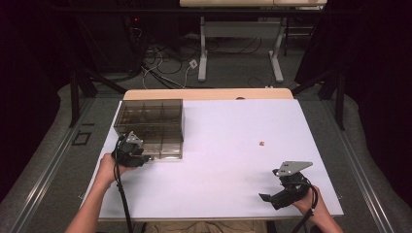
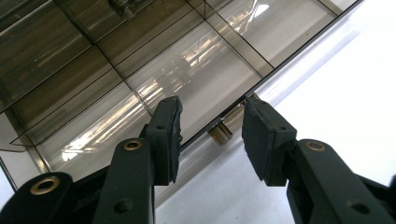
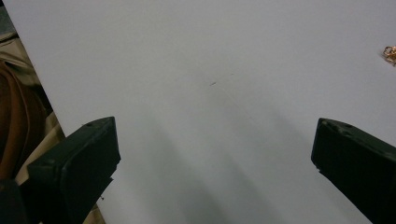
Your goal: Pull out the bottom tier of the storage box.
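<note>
Black rubber fingers (image 2: 170, 135) of my left gripper (image 2: 210, 135) stand part-way apart, either side of the small metal latch (image 2: 220, 133) on the near edge of the smoky plastic box (image 2: 140, 70). The pads are released: neither one presses the latch, and the gap on each side is clear. The left one does overlap the lid edge, contact hard to tell. From above, the left gripper (image 1: 130, 154) sits at the box's (image 1: 150, 127) near-left corner, on the left half of the white desk (image 1: 218, 160).

Step in hand, as I judge it: lining up on the latch, so opening the box has not begun; the lid lies flat and shut over the compartments. Next move calls for easing forward a touch, then pinching or flicking the latch squarely. It is small and shiny, so a slip is likely, and the light box may slide on the smooth desk.

My right gripper (image 3: 212, 177) is spread wide, holding nothing, over bare desk. From above, it (image 1: 286, 191) idles at the near-right edge, well apart from the box.

Other things: a tiny copper-coloured bit (image 1: 262, 143) lies alone right of centre, clear of both hands. Nothing blocks the latch.
</note>
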`<state>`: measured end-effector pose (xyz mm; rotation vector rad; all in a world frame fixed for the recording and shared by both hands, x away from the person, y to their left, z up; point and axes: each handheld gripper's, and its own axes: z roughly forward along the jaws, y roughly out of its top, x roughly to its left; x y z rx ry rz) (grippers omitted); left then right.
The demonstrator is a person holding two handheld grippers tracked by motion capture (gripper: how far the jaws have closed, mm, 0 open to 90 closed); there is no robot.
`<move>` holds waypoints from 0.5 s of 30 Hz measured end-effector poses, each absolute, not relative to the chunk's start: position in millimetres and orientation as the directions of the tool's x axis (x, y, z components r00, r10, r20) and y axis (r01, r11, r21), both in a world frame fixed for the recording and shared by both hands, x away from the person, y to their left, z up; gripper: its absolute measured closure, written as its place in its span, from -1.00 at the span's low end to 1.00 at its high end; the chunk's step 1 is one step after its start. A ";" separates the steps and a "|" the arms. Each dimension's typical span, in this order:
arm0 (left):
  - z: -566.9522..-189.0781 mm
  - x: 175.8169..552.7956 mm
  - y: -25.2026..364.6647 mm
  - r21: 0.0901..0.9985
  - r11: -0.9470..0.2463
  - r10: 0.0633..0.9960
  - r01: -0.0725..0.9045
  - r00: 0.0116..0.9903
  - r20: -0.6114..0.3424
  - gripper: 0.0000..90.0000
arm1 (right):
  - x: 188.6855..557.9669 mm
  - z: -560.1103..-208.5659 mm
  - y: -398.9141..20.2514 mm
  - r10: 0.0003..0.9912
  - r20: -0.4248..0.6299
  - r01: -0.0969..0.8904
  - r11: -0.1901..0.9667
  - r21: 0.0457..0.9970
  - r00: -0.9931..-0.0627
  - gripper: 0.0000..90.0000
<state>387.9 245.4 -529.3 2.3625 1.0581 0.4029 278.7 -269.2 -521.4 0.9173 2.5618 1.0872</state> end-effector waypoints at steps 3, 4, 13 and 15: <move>-529.4 387.9 245.0 0.570 -0.547 0.761 0.614 0.648 0.033 0.18 | 278.8 -521.4 -269.0 0.619 0.046 0.463 0.534 0.708 -0.784 -0.99; -529.1 387.8 244.6 0.570 -0.550 0.759 0.610 0.650 0.036 0.12 | 278.8 -521.4 -269.0 0.619 0.046 0.463 0.534 0.708 -0.784 -0.99; -517.7 378.4 239.0 0.633 -0.516 0.772 0.576 0.634 0.052 -0.42 | 278.8 -521.3 -269.2 0.619 0.047 0.464 0.533 0.708 -0.784 -0.99; -517.6 376.3 236.4 0.647 -0.504 0.776 0.573 0.630 0.046 -0.52 | 278.8 -521.3 -269.4 0.620 0.046 0.464 0.533 0.707 -0.783 -0.99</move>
